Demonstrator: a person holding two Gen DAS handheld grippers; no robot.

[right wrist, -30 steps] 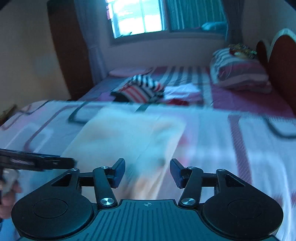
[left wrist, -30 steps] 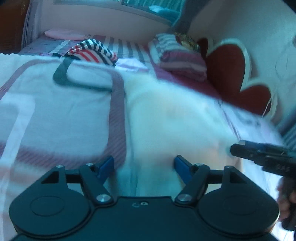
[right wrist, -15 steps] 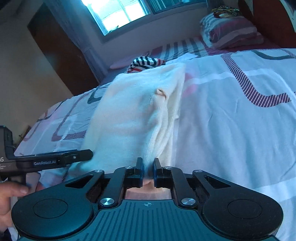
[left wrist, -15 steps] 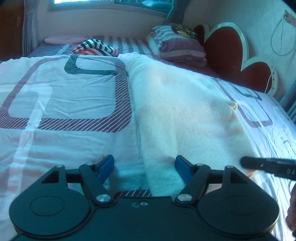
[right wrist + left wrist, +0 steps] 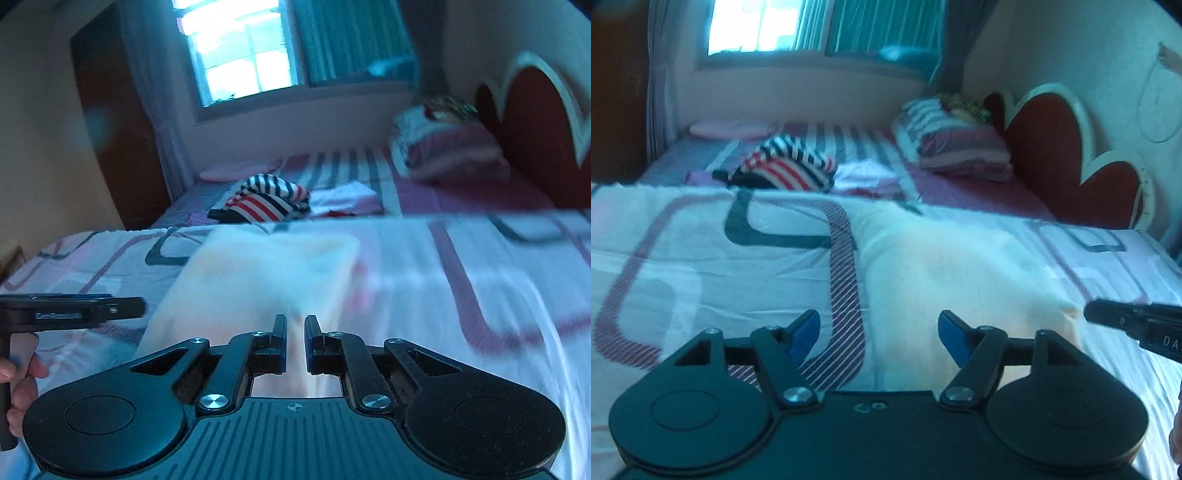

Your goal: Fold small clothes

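Observation:
A cream knitted garment (image 5: pixel 953 273) lies lengthwise on the patterned bedsheet (image 5: pixel 701 266); it also shows in the right wrist view (image 5: pixel 258 280). My left gripper (image 5: pixel 879 328) is open, its blue fingertips either side of the garment's near left edge. My right gripper (image 5: pixel 295 332) has its jaws nearly together on the garment's near end, with cream cloth between the pads. Each gripper shows from the side in the other view: the right one (image 5: pixel 1137 325) and the left one (image 5: pixel 74 314).
A striped red, white and dark garment (image 5: pixel 786 168) and a white folded piece (image 5: pixel 864 177) lie at the far end of the bed. A striped pillow (image 5: pixel 956 144) rests against the red headboard (image 5: pixel 1071 162). A window (image 5: pixel 240 55) is behind.
Both views have lifted and tilted back up from the bed. The right gripper stays closed on the garment's end, as half a second ago; a second ago it was open.

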